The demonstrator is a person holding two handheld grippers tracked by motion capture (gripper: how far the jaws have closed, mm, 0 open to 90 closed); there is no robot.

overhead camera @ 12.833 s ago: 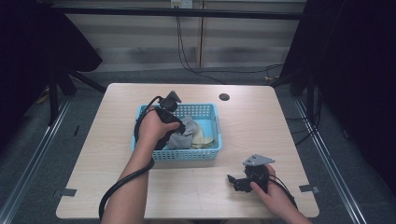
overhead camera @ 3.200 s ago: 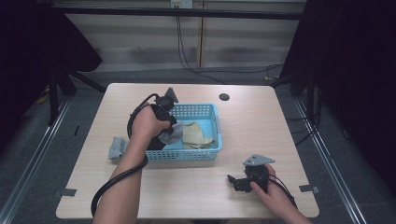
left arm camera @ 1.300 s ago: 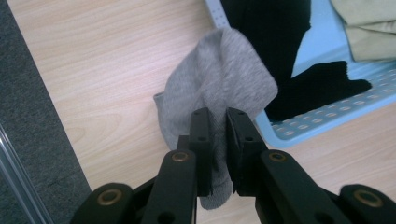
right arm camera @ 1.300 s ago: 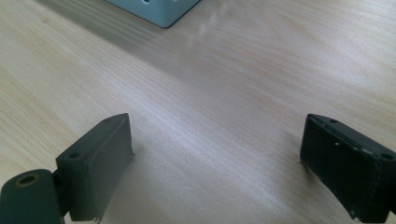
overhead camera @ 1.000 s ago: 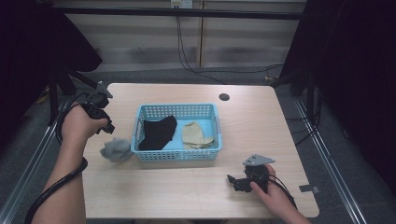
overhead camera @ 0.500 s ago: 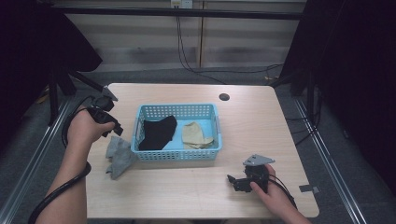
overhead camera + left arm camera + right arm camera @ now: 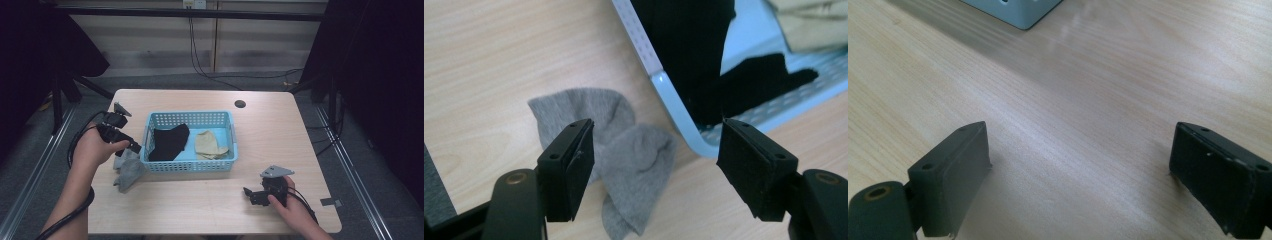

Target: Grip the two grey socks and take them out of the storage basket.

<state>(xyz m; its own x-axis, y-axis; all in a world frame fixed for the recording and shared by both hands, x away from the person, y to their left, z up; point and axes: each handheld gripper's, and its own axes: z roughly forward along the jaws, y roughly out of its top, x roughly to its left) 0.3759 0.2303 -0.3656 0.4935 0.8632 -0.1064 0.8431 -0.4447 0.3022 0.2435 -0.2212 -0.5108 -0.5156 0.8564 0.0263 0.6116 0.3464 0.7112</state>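
Pale wooden table with rounded corners (image 7: 280, 135), a small dark round hole (image 7: 240, 104) near its far edge. Grey carpeted floor (image 7: 170, 82) around, metal floor rails (image 7: 350, 165) alongside. Pale panelled back wall (image 7: 260, 35), black cables (image 7: 197, 47) hanging down. Black curtains (image 7: 385, 75) flanking, dim.

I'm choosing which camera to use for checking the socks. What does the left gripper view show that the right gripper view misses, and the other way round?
The left gripper view shows the grey socks lying on the table between the open left gripper, beside the blue basket with a black sock and a beige one inside. The right gripper view shows the open right gripper over bare wood. Both share the wooden table and a piece of the basket.
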